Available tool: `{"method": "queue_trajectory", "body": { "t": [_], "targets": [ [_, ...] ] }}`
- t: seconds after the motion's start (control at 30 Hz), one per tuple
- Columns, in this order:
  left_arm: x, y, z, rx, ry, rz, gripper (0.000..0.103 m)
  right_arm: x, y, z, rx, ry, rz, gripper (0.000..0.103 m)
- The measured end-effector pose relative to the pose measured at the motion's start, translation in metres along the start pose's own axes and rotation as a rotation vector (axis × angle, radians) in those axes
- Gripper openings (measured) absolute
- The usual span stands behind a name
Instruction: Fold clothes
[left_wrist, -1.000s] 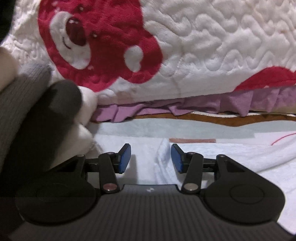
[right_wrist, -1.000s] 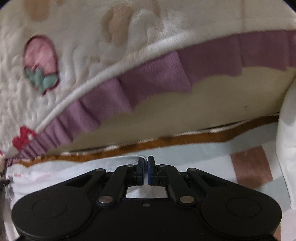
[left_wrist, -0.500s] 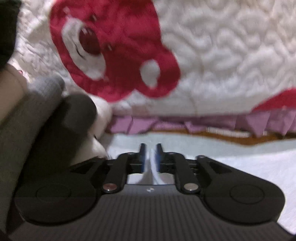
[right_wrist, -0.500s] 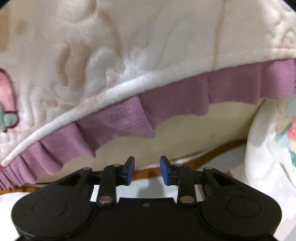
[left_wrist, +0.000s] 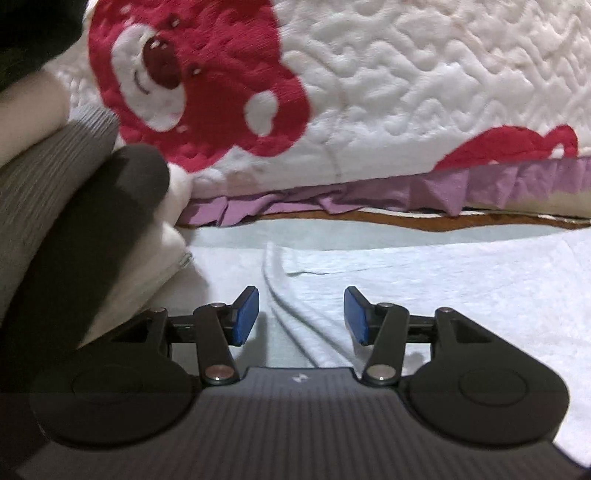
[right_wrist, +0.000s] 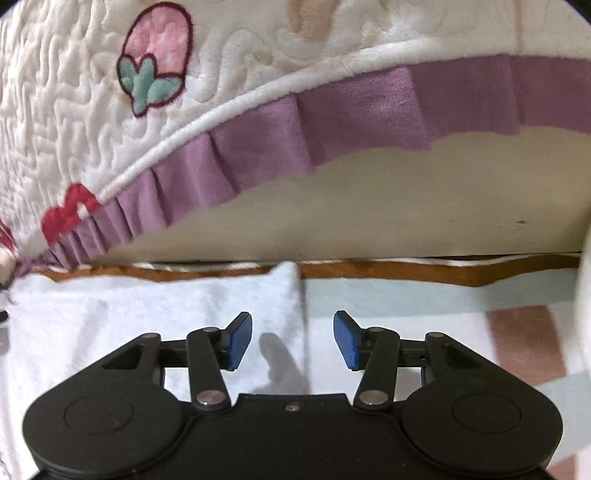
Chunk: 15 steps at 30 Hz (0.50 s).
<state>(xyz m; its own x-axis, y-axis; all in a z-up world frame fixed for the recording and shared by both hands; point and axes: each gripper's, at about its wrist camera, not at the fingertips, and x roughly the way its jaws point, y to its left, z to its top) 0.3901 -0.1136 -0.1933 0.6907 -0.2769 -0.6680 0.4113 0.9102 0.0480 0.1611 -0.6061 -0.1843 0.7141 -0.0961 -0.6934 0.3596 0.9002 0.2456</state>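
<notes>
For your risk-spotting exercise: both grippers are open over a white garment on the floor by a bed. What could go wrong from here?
1. The right gripper straddles the white garment edge; closing might also pinch the checked mat beneath.
2. The left gripper sits over a ridge in the cloth; gripping there could set a crooked crease.
3. The quilt's purple ruffle hangs close and could snag on lifting.

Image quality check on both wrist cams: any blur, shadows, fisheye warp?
Left wrist: the red bear on the quilt is slightly soft, the left gripper sharp, the lower left corner dark. Right wrist: mostly sharp, a finger shadow falls on the white garment between the right gripper fingers, and the purple ruffle bows strongly from fisheye distortion.
</notes>
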Motion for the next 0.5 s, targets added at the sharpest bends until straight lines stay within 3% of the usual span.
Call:
{"method": "queue_trajectory", "body": {
  "t": [0.03, 0.07, 0.23, 0.3, 0.33, 0.37, 0.43, 0.5],
  "targets": [
    [-0.001, 0.002, 0.000, -0.006, 0.006, 0.003, 0.050, 0.003, 0.006, 0.001, -0.024, 0.010, 0.008, 0.033],
    [0.000, 0.003, 0.000, -0.011, 0.010, 0.006, 0.050, 0.006, 0.013, 0.002, -0.051, 0.019, 0.012, 0.026],
    [0.000, 0.003, -0.002, -0.001, 0.013, 0.012, 0.050, 0.029, 0.032, 0.003, -0.163, 0.008, -0.159, 0.034],
    [-0.001, 0.003, -0.003, -0.002, 0.015, 0.015, 0.050, 0.036, 0.037, 0.001, -0.181, 0.014, -0.170, 0.034],
    [-0.002, 0.003, -0.003, -0.006, 0.012, 0.015, 0.050, 0.038, 0.040, 0.000, -0.207, 0.015, -0.174, 0.007],
    [-0.002, 0.003, -0.003, -0.010, 0.005, 0.014, 0.050, 0.036, 0.044, -0.001, -0.236, 0.006, -0.178, 0.002],
    [-0.004, 0.005, -0.003, -0.004, -0.015, 0.008, 0.050, 0.015, 0.047, 0.006, -0.244, -0.118, -0.177, 0.002],
    [-0.005, 0.008, -0.001, -0.006, -0.019, 0.010, 0.050, 0.009, 0.037, 0.017, -0.231, -0.117, -0.218, 0.002]
  ]
}}
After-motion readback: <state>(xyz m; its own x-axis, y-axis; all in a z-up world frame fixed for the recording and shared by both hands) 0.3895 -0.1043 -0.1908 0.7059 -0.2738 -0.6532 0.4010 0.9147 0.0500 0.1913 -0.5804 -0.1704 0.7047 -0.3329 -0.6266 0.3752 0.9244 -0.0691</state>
